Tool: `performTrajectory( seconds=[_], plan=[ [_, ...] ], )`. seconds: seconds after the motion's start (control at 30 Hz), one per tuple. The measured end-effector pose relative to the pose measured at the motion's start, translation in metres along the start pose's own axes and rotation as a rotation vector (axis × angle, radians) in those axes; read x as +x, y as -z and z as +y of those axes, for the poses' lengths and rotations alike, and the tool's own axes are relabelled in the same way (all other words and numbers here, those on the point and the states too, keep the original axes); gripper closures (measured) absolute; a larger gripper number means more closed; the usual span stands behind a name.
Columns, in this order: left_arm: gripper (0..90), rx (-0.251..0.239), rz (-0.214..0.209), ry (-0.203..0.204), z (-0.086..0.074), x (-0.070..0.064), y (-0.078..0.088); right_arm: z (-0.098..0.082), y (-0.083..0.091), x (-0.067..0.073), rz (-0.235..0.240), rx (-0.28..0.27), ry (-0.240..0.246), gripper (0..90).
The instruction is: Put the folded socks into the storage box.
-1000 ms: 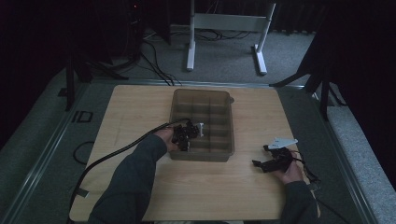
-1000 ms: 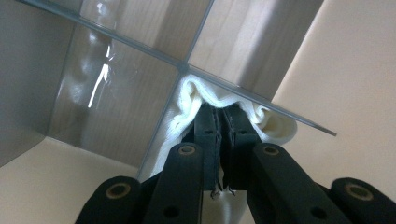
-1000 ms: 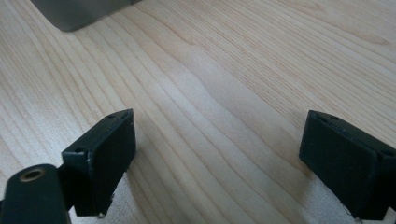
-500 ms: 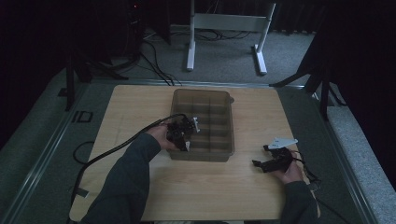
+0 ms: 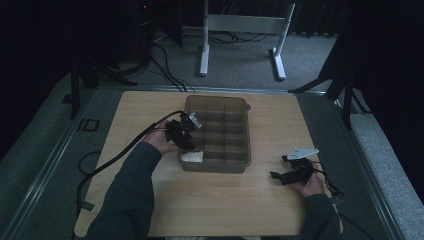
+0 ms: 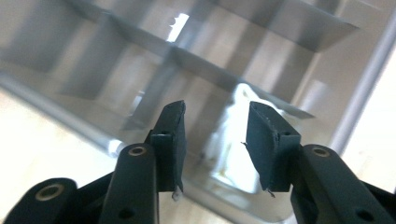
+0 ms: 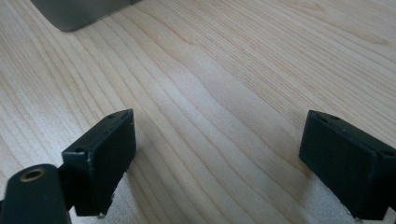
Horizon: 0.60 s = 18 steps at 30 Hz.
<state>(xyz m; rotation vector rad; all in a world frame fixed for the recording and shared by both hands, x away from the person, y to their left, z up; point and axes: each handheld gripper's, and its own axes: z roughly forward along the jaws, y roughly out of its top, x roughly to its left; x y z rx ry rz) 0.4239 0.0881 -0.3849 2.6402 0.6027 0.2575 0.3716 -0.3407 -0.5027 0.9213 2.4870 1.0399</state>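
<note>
The left tongs [image 6: 215, 140], just opening with nothing gripped, are hovering directly above the white wad [image 5: 192, 156] in the tray's [image 5: 240, 167] near-left compartment; the right tongs [image 7: 219, 158] are resting spread on the table [image 5: 225, 200], well apart.

Light wooden table [image 5: 260, 200], a grey divided bin [image 5: 235, 165] directly on its middle.

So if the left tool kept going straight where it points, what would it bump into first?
Probably the white thing lying in the near corner compartment of the tray. The left tool is open and aims right at it, though depth is hard to judge.
</note>
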Motion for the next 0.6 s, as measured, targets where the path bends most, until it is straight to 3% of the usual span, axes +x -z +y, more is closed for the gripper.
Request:
performTrajectory(
  seconds=[0.37, 0.47, 0.6],
  plan=[
    [53.0, -0.204, 0.149, 0.141, -0.028, 0.007, 0.003, 0.0, 0.0, 0.0, -0.001, 0.0, 0.0, 10.5],
    [49.8, -0.22, 0.186, 0.181, -0.035, 0.009, 0.001, 0.0, 0.0, 0.0, -0.001, 0.0, -0.001, 10.5],
    [48.8, -0.246, 0.199, 0.222, -0.046, 0.013, 0.0, 0.0, 0.0, 0.0, -0.002, -0.001, -0.002, 10.5]
  ],
)
